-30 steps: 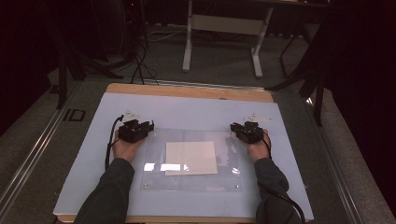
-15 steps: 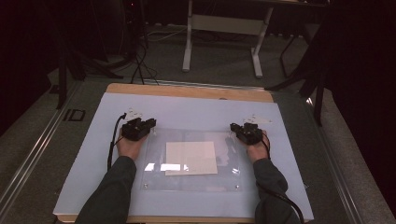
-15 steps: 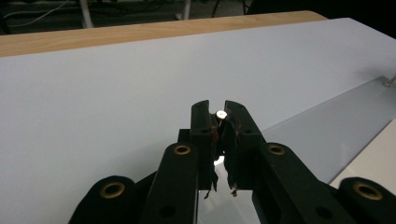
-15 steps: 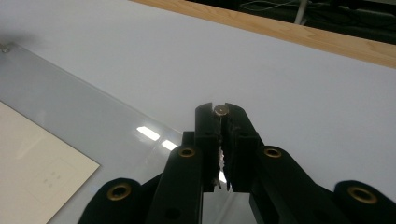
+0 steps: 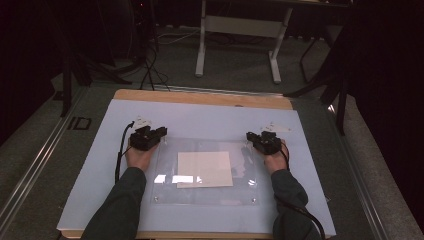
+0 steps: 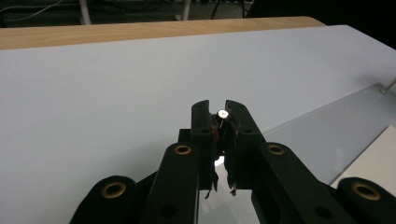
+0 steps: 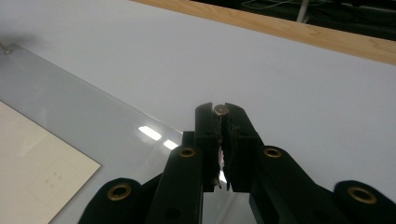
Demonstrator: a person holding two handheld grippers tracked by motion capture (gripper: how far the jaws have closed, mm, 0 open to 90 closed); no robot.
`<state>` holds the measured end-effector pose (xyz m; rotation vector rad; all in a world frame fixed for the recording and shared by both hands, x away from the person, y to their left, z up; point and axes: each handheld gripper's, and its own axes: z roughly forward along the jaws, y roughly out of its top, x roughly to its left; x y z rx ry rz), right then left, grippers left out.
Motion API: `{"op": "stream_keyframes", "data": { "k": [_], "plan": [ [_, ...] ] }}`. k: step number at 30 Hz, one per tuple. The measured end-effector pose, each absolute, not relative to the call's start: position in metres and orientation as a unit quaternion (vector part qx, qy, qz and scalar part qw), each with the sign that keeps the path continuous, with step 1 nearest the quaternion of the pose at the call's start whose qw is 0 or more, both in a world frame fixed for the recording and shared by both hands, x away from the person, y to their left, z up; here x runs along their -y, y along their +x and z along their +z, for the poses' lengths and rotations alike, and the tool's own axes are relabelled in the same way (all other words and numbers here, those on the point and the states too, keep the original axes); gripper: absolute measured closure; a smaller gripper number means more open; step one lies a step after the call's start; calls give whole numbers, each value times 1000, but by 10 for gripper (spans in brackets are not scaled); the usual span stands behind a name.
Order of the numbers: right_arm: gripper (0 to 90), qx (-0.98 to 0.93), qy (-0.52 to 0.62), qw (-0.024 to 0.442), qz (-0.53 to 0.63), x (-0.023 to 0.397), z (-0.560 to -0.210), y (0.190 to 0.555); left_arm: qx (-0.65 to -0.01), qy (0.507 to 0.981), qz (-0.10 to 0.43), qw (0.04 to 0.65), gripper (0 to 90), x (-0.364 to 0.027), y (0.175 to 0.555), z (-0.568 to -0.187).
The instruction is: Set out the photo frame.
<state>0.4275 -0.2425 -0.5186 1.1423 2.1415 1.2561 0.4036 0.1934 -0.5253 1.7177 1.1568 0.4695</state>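
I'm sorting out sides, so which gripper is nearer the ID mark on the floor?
Left. The left gripper, shut on a peg, sits just right of the ID mark; the right gripper holds its peg across the plate.

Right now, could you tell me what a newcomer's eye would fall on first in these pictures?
Probably the clear acrylic sheet lying in the middle of the pale blue table cover, with a cream paper square under it. At its two far corners, the left claw and the right claw are each shut on a small silver corner stud.
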Motion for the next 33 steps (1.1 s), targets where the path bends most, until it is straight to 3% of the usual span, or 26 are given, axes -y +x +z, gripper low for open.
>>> {"op": "stream_keyframes", "data": {
  "k": [19,33],
  "plan": [
    [852,-772,416,192,441,242,-516,430,-480,711,185,479,835,-193,407,-524],
    [854,-774,436,159,430,242,-512,441,-493,715,167,467,840,-193,417,-522]
  ]
}}
